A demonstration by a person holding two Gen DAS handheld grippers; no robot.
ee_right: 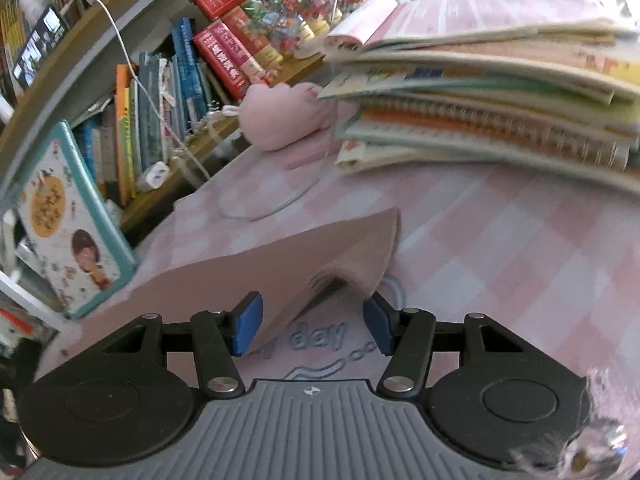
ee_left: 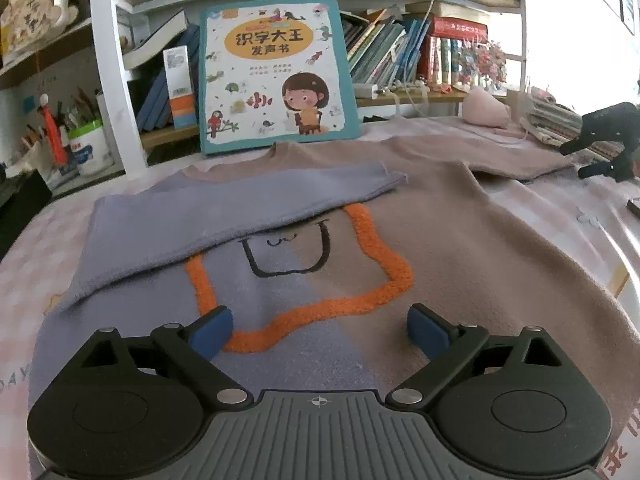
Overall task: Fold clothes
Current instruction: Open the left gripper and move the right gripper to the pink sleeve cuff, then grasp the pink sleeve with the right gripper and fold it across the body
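so the sweater point(ee_left: 400, 240) is lying flat on the pink checked cloth point(ee_right: 500, 248), neck toward the big picture book point(ee_left: 276, 72) at 12 o'clock in the left wrist view. the purple sleeve point(ee_left: 224, 216) is already lying folded across the chest, running from about 8 o'clock up to 1 o'clock, so that side looks done. the tan sleeve point(ee_right: 280, 256) is the one that matters now: it's stretching out toward 2 o'clock from the body, long axis pointing away at the stack of notebooks point(ee_right: 500, 100). the right gripper point(ee_right: 312, 324) is sitting right at the cuff end, way nearer than the left one. its blue pads point(ee_right: 248, 324) are standing about half apart with the raised, tented cuff between them. one pad looks like it's touching the cloth edge, the other is sitting just beside it, so i can't honestly call it a firm pinch yet, more like closing in. the left gripper point(ee_left: 320, 332) is hovering over the hem at 6 o'clock, jaws spread wide, holding nothing, with the orange outline point(ee_left: 360, 288) between the pads. my guess is the next bit is clamping that cuff and carrying it back across toward 9 o'clock over the chest, so the pull is going along the sleeve's own length.
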